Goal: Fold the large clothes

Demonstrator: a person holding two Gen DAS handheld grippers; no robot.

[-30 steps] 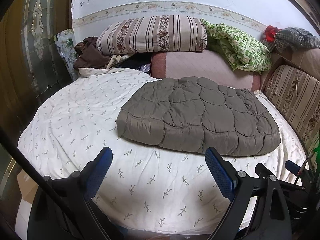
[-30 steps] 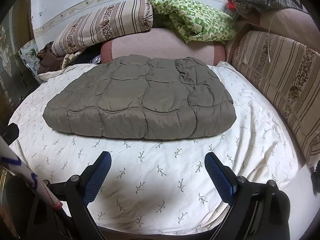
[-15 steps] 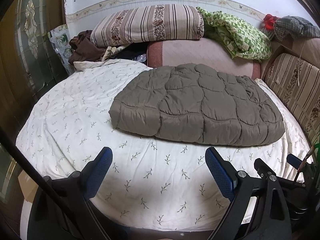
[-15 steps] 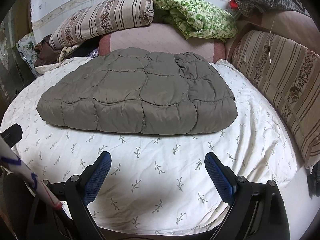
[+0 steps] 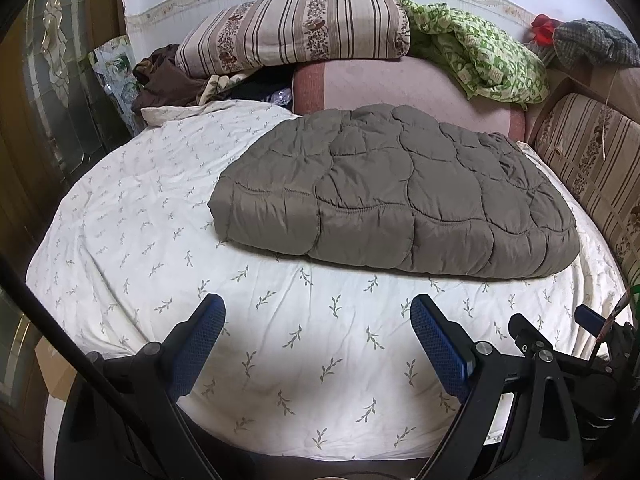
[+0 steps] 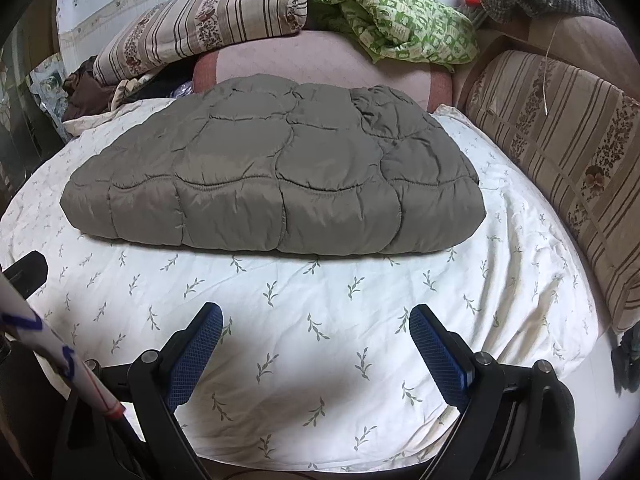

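Blue-padded, my left gripper gapes wide and empty over the leaf-print sheet. Beyond lies the grey quilted coat, folded flat mid-bed. My right gripper is likewise spread, holding nothing.

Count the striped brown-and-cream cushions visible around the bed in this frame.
2: one striped cushion lies at the head of the bed on the pink bolster; the other stands along the right side. More may lie hidden under the clothes pile.
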